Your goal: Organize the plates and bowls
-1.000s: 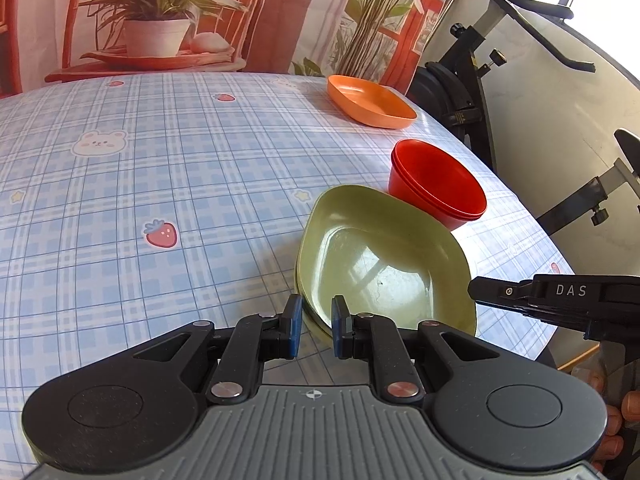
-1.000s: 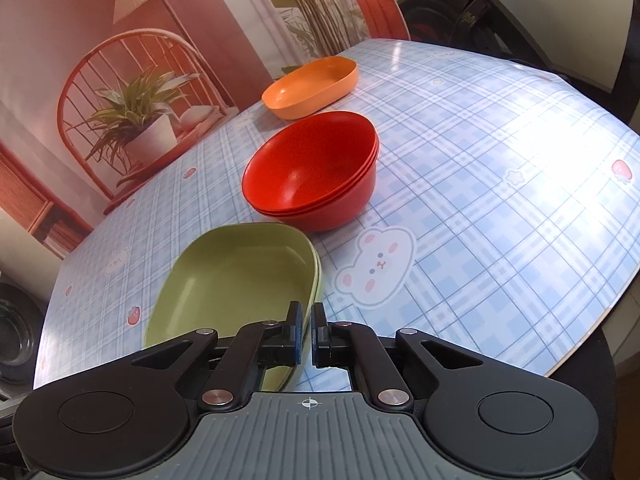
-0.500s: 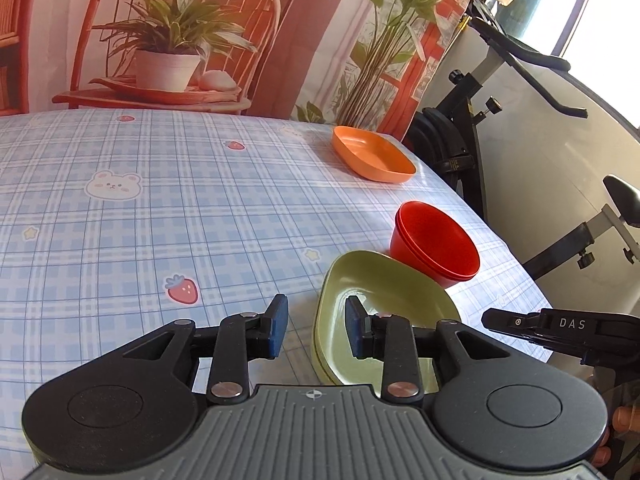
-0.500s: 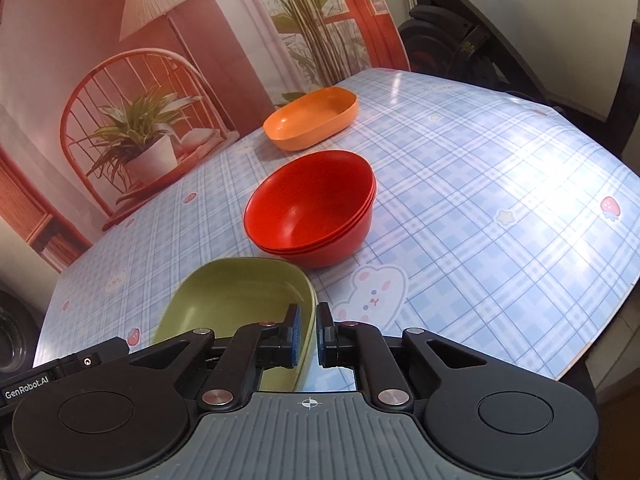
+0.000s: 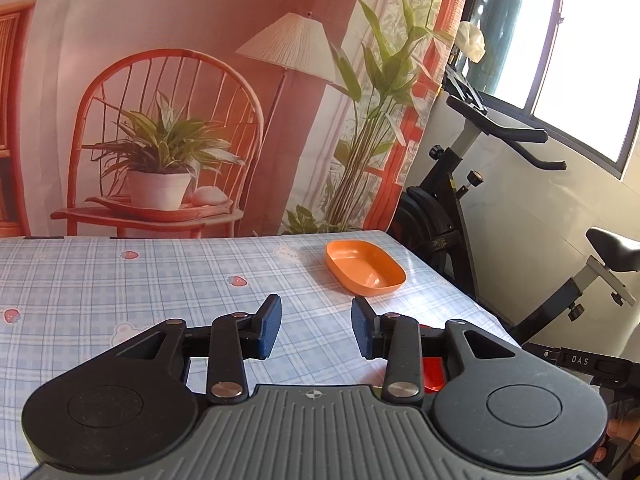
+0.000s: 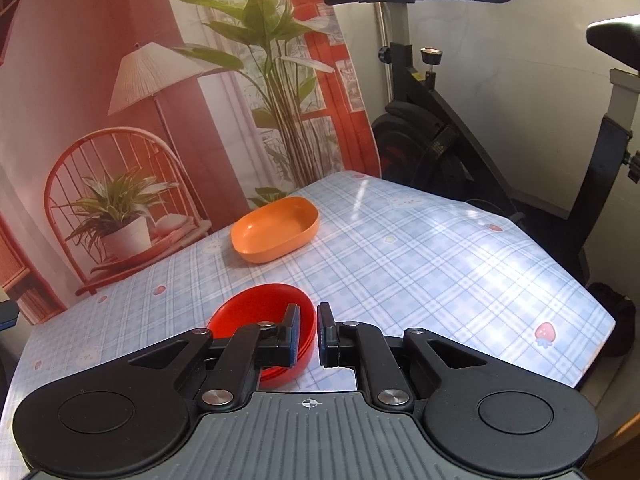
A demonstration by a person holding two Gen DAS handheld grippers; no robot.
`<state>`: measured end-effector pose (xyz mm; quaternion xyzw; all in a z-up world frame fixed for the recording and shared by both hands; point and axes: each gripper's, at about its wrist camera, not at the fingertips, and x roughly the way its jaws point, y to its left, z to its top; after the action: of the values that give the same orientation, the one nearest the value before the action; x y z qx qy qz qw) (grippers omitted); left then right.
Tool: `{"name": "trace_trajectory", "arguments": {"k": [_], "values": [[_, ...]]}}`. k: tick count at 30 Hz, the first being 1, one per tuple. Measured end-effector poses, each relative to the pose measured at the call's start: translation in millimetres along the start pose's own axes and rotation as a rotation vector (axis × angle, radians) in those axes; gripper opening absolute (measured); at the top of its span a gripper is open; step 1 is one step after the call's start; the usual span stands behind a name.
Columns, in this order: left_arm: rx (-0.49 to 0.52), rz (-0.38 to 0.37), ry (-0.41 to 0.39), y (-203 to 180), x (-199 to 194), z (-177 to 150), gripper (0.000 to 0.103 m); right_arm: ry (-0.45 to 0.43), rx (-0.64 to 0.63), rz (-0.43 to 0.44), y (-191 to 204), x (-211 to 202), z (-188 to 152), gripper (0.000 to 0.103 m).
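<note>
The orange dish (image 6: 275,229) sits alone near the far edge of the table (image 6: 420,264), well apart from the red bowls (image 6: 262,320), which are nested as a stack closer to the near side. The step in hand looks like fetching that dish so it can join the other tableware. To do it well, the approach should come in low over the near rim, one finger inside the dish and one outside, pinching the wall and not the curved corner, where the smooth plastic would likely slip.

The left gripper (image 5: 316,330) hangs above the table with its jaws spread wide, holding nothing and touching nothing; the orange dish lies ahead of it and slightly right. The right gripper (image 6: 308,334) has its jaws nearly together with only a narrow gap, empty; its left finger overlaps the red bowls' rim in view, but I cannot tell whether it touches.
</note>
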<state>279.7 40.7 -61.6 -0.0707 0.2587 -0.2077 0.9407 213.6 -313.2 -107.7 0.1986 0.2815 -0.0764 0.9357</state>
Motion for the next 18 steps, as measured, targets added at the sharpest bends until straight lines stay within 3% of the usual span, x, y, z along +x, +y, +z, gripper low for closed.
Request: {"name": "trace_trajectory", "arguments": {"k": [6,11,14,18], "values": [[0.020,0.008,-0.031,-6,20,17,0.056,-0.079,-0.052,-0.085,-13,4,13,0.016],[0.029,-0.006,-0.025,-17,52,31,0.057,-0.081,-0.027,-0.109,-26,20,21,0.016],[0.032,-0.015,-0.012,-23,77,41,0.057,-0.071,-0.009,-0.087,-30,34,31,0.016],[0.012,0.003,0.023,-28,130,52,0.076,-0.028,0.000,0.016,-26,65,52,0.018]]}}
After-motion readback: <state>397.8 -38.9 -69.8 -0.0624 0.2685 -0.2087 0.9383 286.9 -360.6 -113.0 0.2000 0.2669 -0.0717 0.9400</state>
